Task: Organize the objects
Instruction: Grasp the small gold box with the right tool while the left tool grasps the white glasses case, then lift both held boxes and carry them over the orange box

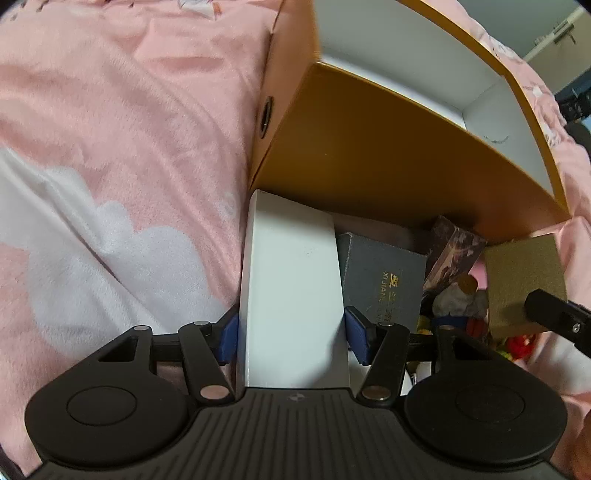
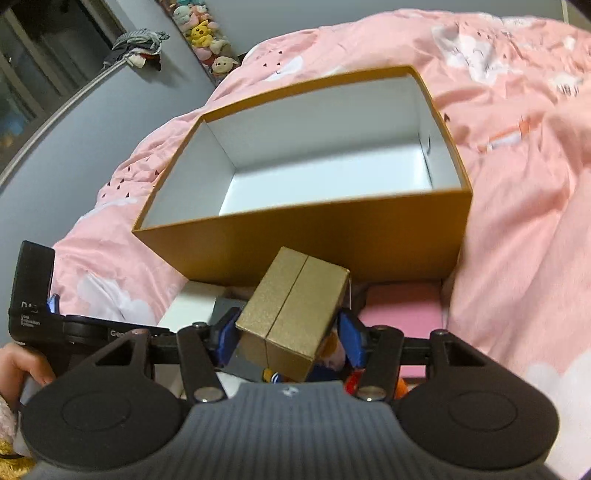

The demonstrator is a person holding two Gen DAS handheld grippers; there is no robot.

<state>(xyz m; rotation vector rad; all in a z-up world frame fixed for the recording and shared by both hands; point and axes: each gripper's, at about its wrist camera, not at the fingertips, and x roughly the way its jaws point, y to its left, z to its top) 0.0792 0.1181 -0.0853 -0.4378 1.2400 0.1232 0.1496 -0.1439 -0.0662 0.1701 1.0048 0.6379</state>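
Note:
My left gripper (image 1: 291, 332) is shut on a white box (image 1: 291, 280), its blue pads pressed on both sides, just in front of a large orange storage box (image 1: 369, 162). My right gripper (image 2: 288, 332) is shut on a gold glitter box (image 2: 291, 314), held tilted above the clutter; this box also shows in the left wrist view (image 1: 524, 280). The orange box (image 2: 306, 236) is open, with an empty white inside (image 2: 325, 173). A grey box with gold lettering (image 1: 384, 277) lies beside the white box.
Everything rests on a pink blanket (image 1: 129, 129) with white cloud shapes. A dark patterned box (image 1: 454, 247), small toys (image 1: 458, 299) and a pink item (image 2: 402, 314) lie in front of the orange box. Plush toys (image 2: 207, 33) line the far wall.

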